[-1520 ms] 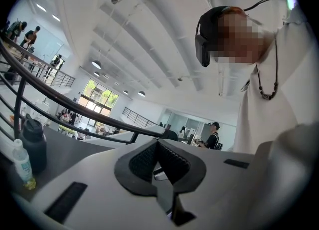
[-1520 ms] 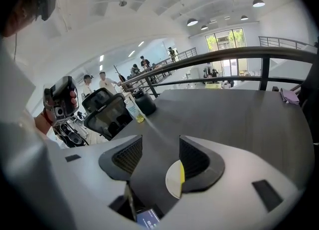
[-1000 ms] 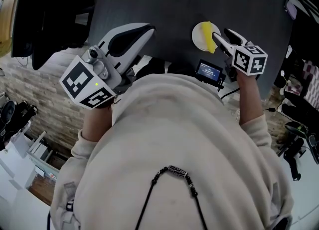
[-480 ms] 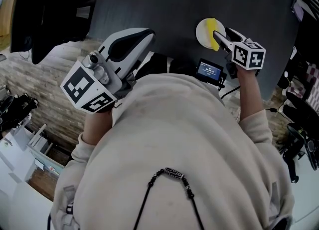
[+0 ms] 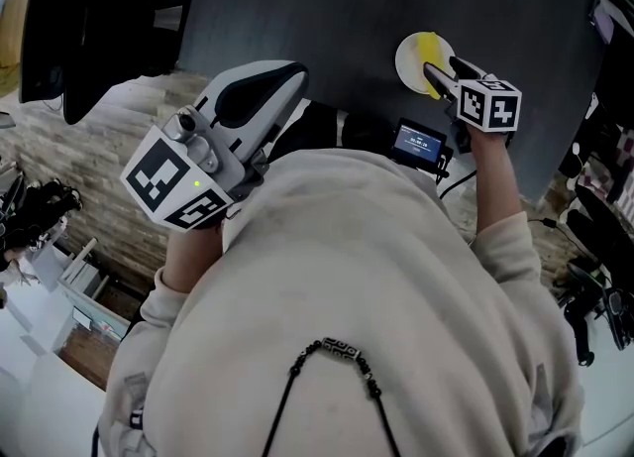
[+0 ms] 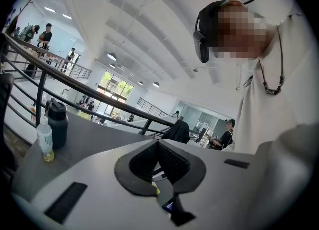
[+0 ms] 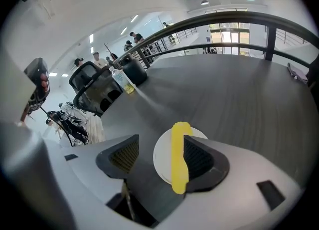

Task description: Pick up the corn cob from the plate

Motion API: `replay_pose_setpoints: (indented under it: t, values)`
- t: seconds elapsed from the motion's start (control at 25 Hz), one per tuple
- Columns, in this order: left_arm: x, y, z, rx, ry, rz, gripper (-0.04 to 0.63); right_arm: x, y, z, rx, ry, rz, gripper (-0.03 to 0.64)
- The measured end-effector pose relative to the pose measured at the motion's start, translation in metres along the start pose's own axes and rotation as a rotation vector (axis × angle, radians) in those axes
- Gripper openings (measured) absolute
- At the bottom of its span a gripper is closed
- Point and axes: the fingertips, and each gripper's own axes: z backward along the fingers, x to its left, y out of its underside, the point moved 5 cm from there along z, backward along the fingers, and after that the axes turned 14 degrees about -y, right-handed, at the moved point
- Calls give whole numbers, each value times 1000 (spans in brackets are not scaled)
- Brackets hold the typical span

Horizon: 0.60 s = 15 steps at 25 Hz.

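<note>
Right gripper view first, Ben: where is the corn cob (image 7: 179, 159) now?

Ben: It lies on the white plate (image 7: 163, 174), and the plate stands on the dark table (image 7: 239, 94). The cob points away from the camera, so its length runs the same way as the jaws. It is between them, but not in the middle. It is just beside the pad (image 7: 199, 160) on the right of the picture, and the other pad is well apart from it. Whether it touches the near pad, I cannot tell.

Ana: And the right gripper (image 7: 160, 149), does it hold something?

Ben: No. Its jaws stand wide apart and have just been opening more. The cob is between them, but no pad presses on it.

Ana: And the left gripper (image 6: 158, 144)?

Ben: In the left gripper view its jaws are closed together, with nothing between them. It is not near the plate.

Ana: How will the cob handle, do you think?

Ben: I judge it stiff and rather light. Its skin looks smooth and it is round, so it may roll on the plate or slip out of the pads. I would take it across the middle of its length, and centre it between the two pads before closing. The plate looks light too, so it could slide if one pad pushes the cob sideways first.
</note>
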Motion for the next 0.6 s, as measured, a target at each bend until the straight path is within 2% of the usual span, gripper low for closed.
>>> replay_pose_setpoints:
  t: [0.36,0.6]
  values:
    - [-8,12,-9,61,-5,-16,-2,-30,12,-16,13,27,-41,284]
    - [-9,14,-11,73,1,-14,-2,-38,23,-23,50,39,-50,293]
